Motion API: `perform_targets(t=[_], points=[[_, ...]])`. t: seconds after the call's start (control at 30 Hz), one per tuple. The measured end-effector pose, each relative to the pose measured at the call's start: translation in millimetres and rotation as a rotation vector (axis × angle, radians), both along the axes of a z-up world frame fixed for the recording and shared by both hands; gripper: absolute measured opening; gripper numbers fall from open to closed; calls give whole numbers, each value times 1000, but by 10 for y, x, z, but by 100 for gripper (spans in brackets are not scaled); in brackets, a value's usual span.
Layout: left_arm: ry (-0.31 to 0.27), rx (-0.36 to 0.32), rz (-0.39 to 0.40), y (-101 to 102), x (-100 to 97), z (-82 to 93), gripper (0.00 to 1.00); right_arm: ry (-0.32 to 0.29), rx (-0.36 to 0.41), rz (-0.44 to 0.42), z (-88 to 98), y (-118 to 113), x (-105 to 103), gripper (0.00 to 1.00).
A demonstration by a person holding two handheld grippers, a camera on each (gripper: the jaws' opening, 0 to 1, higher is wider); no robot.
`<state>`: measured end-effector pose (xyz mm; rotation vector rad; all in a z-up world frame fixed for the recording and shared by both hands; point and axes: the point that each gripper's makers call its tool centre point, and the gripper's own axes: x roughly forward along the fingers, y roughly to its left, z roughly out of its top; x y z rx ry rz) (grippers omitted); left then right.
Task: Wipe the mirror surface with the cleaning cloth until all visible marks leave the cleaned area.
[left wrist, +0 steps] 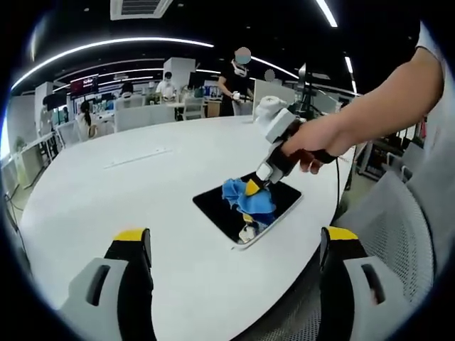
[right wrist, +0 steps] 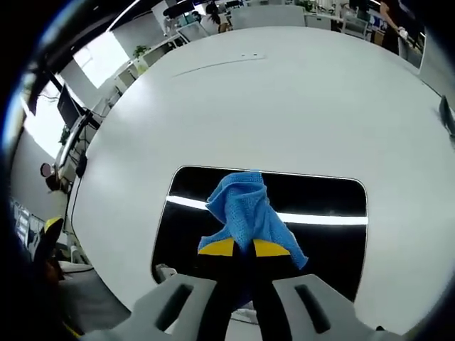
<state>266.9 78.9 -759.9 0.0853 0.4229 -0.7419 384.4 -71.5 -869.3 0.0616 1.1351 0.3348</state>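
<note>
Both views toward mirror (left wrist: 249, 202), right nearer

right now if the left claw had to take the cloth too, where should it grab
Probably the loose bunched end of the cloth on the mirror, the raised fold away from the right claw, which is shut on the near end. Come from above: that end stands up, while the rest lies flat on the glass.

White round table (left wrist: 128, 192); grey mesh chair (left wrist: 398, 234) beside it; office desks, people (left wrist: 234, 78) beyond.
</note>
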Motion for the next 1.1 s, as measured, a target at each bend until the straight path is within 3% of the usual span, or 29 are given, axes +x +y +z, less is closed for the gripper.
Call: perform_targets(t=[0.37,0.77,0.9,1.1], points=[[3,-7,-8,-10,-8,1,98,-19,-34,38,7,30,198,2],[9,-11,-10,-5,-12,-6,98,-14,-22,41,19,66,365,3],[-8,-52,4,-1,6,77,99,-8,29,-33,6,57,452,2],[0,-48,3,-9,8,49,99,-45,4,40,40,66,387,2]])
